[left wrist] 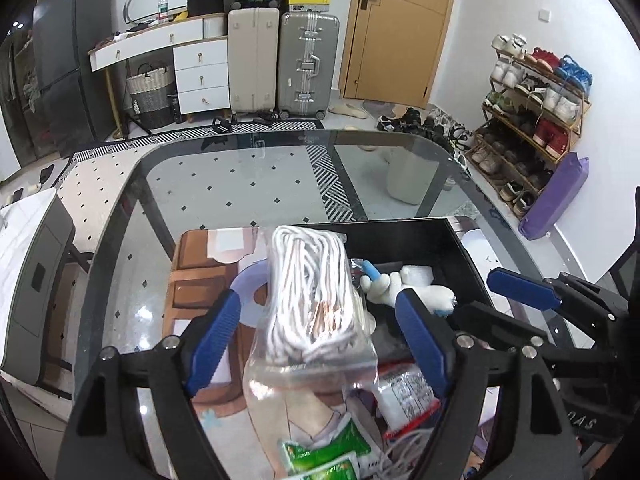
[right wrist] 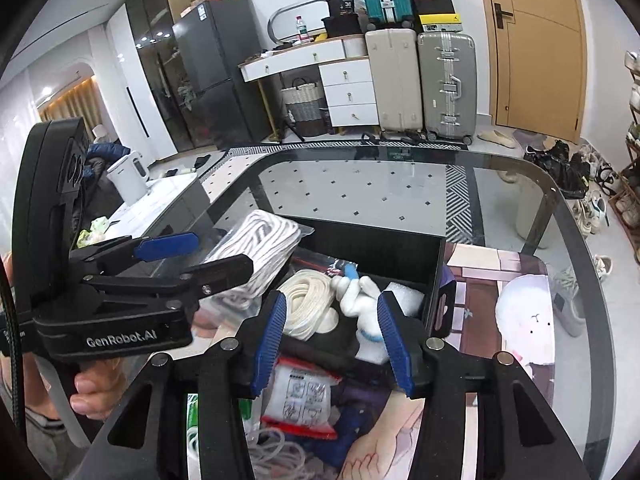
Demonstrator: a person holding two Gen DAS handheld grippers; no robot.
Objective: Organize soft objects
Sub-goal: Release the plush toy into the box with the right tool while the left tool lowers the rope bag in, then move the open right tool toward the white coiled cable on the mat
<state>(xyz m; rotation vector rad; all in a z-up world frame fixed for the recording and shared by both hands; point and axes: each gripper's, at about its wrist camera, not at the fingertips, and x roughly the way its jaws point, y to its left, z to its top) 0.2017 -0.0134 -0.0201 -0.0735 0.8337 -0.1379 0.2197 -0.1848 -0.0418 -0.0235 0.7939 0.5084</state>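
A clear bag of white rope (left wrist: 310,300) lies on the glass table beside the black box (left wrist: 452,248), between the open blue-padded fingers of my left gripper (left wrist: 320,340). The bag also shows in the right wrist view (right wrist: 256,244). Inside the black box (right wrist: 384,248) lie a coil of cream rope (right wrist: 308,304) and a white plush toy with a blue part (right wrist: 360,296). My right gripper (right wrist: 332,336) is open over the box, above a red-edged white packet (right wrist: 300,396). My left gripper shows at the left of the right wrist view (right wrist: 192,256).
Green packets (left wrist: 324,456) and loose cord (right wrist: 276,456) lie near the table's front edge. A printed mat (right wrist: 512,300) covers part of the glass table (left wrist: 248,176). Suitcases, a dresser, a shoe rack (left wrist: 532,120) and a door stand beyond.
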